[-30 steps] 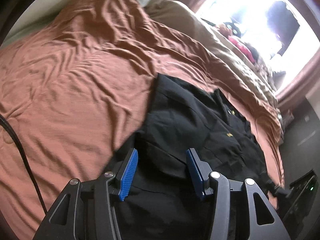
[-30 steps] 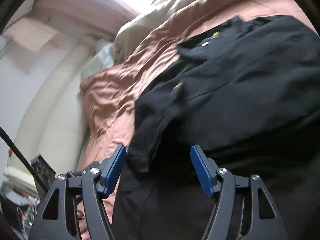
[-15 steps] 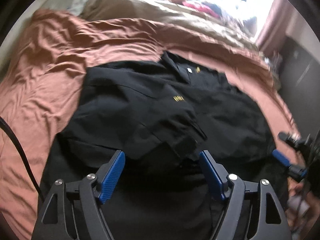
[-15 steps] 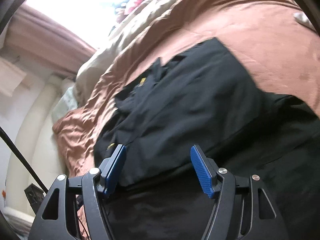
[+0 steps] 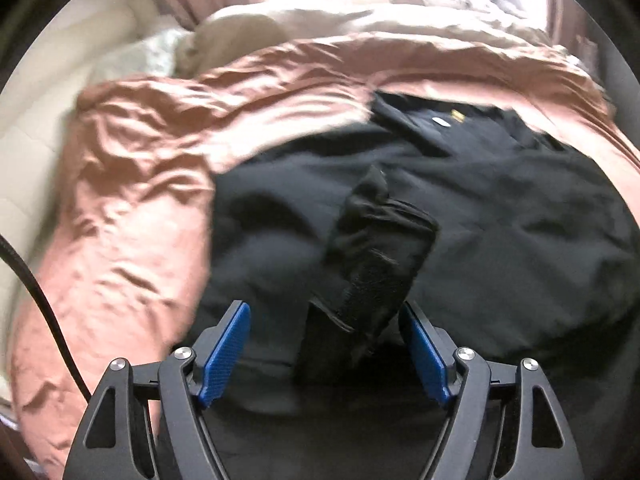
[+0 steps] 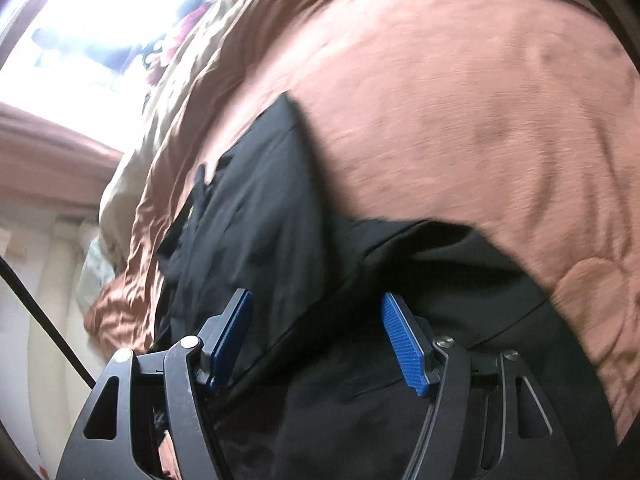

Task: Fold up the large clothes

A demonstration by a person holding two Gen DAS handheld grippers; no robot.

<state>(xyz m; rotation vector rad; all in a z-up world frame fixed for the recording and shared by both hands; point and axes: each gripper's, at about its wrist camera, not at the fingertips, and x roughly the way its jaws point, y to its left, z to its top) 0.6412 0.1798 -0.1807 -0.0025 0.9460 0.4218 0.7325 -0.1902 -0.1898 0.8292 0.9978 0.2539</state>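
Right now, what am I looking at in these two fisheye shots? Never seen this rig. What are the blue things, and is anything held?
There is no robot here: a person carries a hand-held claw in each hand, and a fisheye camera on each claw looks forward along its two fingers. One picture is from the left claw, the other from the right claw. The blue strips are the finger pads. Below them a black shirt lies spread on a rust-coloured bedspread, with one sleeve folded in over the body. Beige bedding lies beyond, by a bright window. Both claws are open. The left one's jaws have just been opening; the sleeve end shows between its pads, but they do not press on it. Nothing is held.
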